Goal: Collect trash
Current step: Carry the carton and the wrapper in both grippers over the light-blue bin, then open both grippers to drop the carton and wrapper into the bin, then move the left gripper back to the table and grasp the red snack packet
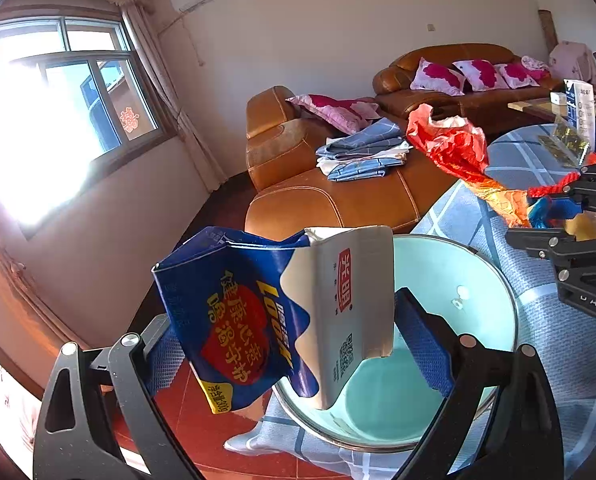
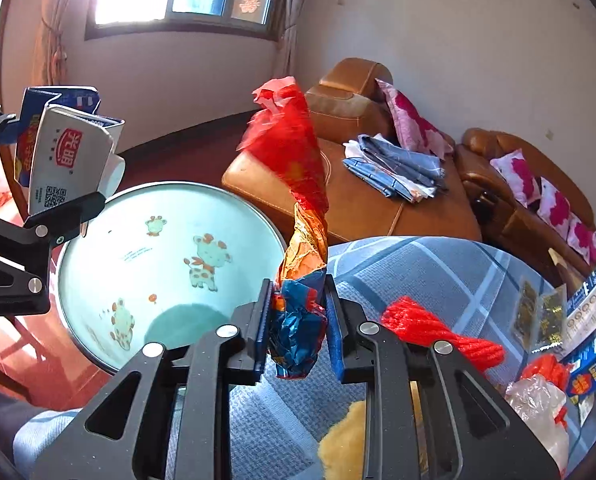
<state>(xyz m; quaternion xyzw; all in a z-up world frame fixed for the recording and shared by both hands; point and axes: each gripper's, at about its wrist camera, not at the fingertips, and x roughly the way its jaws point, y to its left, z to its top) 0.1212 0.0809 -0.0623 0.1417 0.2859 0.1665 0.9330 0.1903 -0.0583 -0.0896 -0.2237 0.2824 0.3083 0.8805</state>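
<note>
Crumpled wrapper (image 2: 298,320) pinched in right claw (image 2: 298,320); left claw (image 1: 289,344) clamps flattened carton (image 1: 281,312).

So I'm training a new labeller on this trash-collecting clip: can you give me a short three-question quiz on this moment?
1. True or false: the left gripper holds a flattened blue-and-white milk carton over the mint-green basin.
2. What is clamped in the right gripper?
A. a red yarn bundle
B. a crumpled red, orange and blue wrapper
C. a folded cloth
3. Fill in: the table is covered by a blue ____ cloth.

Key:
1. True; in the left wrist view the carton hangs above the basin's rim.
2. B; the wrapper sticks up from between the pads, while the red yarn bundle lies on the table beside them.
3. Checked.
</note>
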